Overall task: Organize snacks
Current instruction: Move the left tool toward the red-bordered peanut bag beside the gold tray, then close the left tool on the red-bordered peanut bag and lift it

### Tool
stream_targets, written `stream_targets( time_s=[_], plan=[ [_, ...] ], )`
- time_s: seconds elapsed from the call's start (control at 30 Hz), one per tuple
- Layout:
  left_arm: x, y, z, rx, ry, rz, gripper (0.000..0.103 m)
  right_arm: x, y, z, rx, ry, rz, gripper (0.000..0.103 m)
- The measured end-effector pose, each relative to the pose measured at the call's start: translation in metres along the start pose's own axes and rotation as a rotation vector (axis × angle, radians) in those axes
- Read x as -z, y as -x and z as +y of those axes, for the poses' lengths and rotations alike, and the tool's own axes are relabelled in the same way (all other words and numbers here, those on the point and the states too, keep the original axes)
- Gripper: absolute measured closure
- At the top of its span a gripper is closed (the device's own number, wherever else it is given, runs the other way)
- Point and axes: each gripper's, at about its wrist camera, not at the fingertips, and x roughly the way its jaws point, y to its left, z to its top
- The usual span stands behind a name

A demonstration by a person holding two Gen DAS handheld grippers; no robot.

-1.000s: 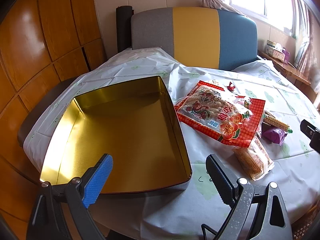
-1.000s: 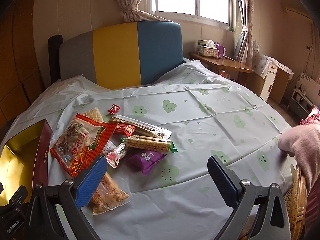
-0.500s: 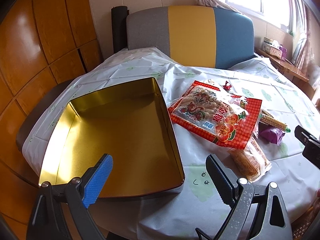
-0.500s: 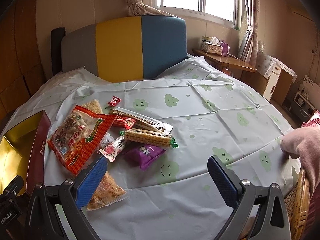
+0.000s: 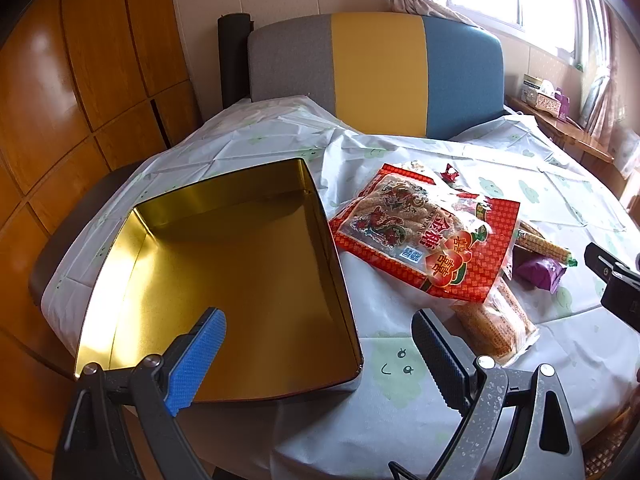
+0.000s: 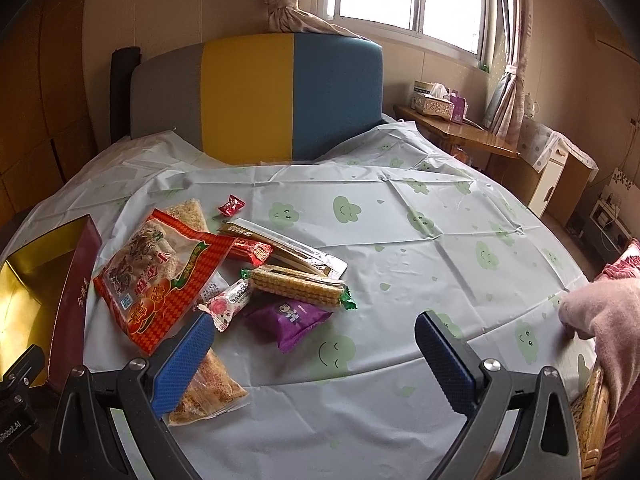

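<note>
An empty gold-lined tin (image 5: 224,280) with dark red outer walls (image 6: 74,292) sits at the table's left. Right of it lies a snack pile: a big red bag (image 5: 424,236) (image 6: 160,268), a purple packet (image 6: 286,318) (image 5: 540,272), a yellow wafer bar (image 6: 298,282), a pink candy (image 6: 228,300), a small red candy (image 6: 231,205), a silver strip pack (image 6: 288,248) and an orange cracker pack (image 6: 208,384) (image 5: 496,320). My left gripper (image 5: 316,348) hovers open over the tin's near corner. My right gripper (image 6: 316,348) is open, low over the table, near the purple packet.
A white tablecloth with green smiley prints (image 6: 400,240) covers the round table. A grey, yellow and blue seat back (image 6: 256,100) stands behind it. A person's pink sleeve (image 6: 608,320) rests at the right edge, by a wicker chair (image 6: 592,412). Wooden panels (image 5: 80,80) stand on the left.
Both grippers have moved a little nearer to the table and snacks, so the pile looks larger. Both stay open; nothing has been picked up.
</note>
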Motion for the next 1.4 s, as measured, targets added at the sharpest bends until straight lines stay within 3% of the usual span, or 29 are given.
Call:
stream_targets(
  time_s=[0.3,0.47,0.63,0.7,0.77,0.93,1.07,1.17,1.23,1.4],
  plan=[
    [-0.009,-0.003,-0.006,0.02,-0.012,0.004,0.008,-0.02,-0.004,-0.001,-0.002,0.088,-0.022,0.001],
    [-0.018,-0.008,-0.014,0.075,-0.02,0.03,0.009,-0.044,-0.014,-0.015,-0.028,0.113,-0.018,0.001],
    [-0.04,-0.016,-0.022,0.218,0.022,0.092,0.023,-0.071,-0.035,-0.043,-0.095,0.111,-0.002,0.001],
    [-0.051,-0.026,-0.023,0.298,0.066,0.148,0.036,-0.077,-0.045,-0.054,-0.089,0.134,-0.008,0.001],
    [-0.06,-0.036,-0.026,0.337,0.095,0.194,0.042,-0.08,-0.055,-0.065,-0.086,0.131,-0.009,0.001],
    [-0.08,-0.061,-0.035,0.401,0.177,0.297,0.046,-0.083,-0.076,-0.089,-0.134,-0.008,0.041,0.001],
    [-0.089,-0.076,-0.047,0.395,0.203,0.347,0.046,-0.082,-0.078,-0.087,-0.165,-0.012,0.052,0.001],
    [-0.088,-0.085,-0.056,0.39,0.188,0.406,0.061,-0.081,-0.079,-0.082,-0.19,0.006,0.068,0.001],
    [-0.088,-0.088,-0.062,0.383,0.169,0.43,0.061,-0.081,-0.078,-0.078,-0.211,0.019,0.068,0.001],
    [-0.118,-0.091,-0.089,0.327,0.011,0.363,0.061,-0.08,-0.079,-0.075,-0.234,0.027,0.081,0.001]
  ],
)
